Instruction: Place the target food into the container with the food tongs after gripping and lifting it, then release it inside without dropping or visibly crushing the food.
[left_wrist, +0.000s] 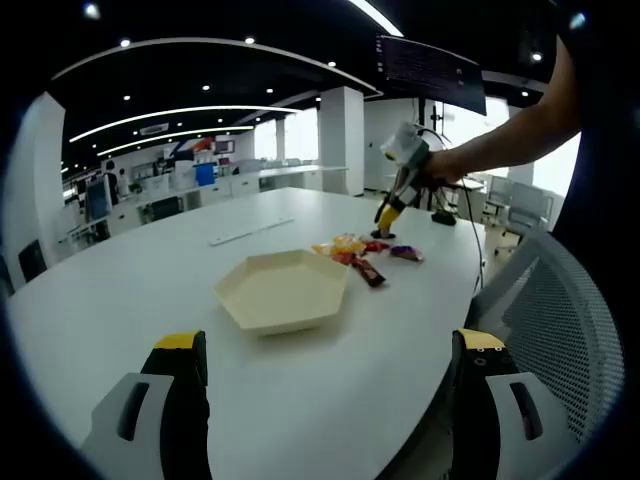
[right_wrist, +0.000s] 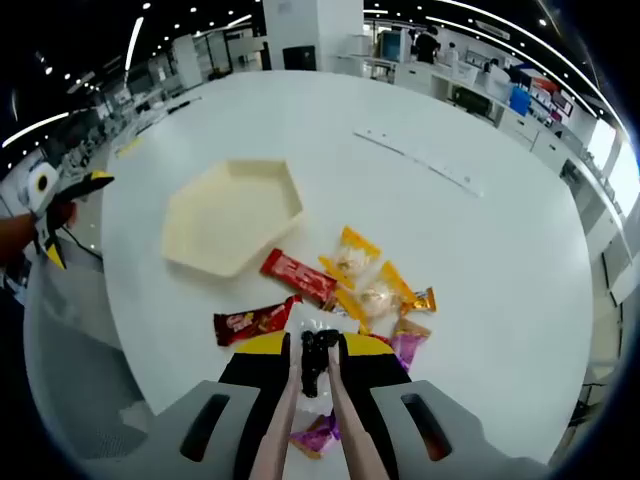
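Note:
A cream hexagonal container (left_wrist: 285, 290) (right_wrist: 232, 212) lies empty on the white table. Beside it is a heap of wrapped snacks: a red bar (right_wrist: 298, 275), a second red wrapper (right_wrist: 255, 322), yellow packets (right_wrist: 357, 256) and a purple packet (right_wrist: 408, 348). My right gripper (right_wrist: 315, 345) is shut on the pinkish food tongs (right_wrist: 345, 440), whose black tips (right_wrist: 316, 358) hover over a clear packet (right_wrist: 322, 322). In the left gripper view a hand holds the right gripper (left_wrist: 392, 212) above the snacks (left_wrist: 365, 255). My left gripper (left_wrist: 330, 345) is open, short of the container, holding nothing.
A grey mesh chair (left_wrist: 560, 320) (right_wrist: 70, 380) stands at the table's near edge. A long white strip (left_wrist: 250, 232) (right_wrist: 420, 155) lies beyond the container. The left gripper (right_wrist: 60, 200), in a hand, shows at the table's left edge. Desks and people stand far behind.

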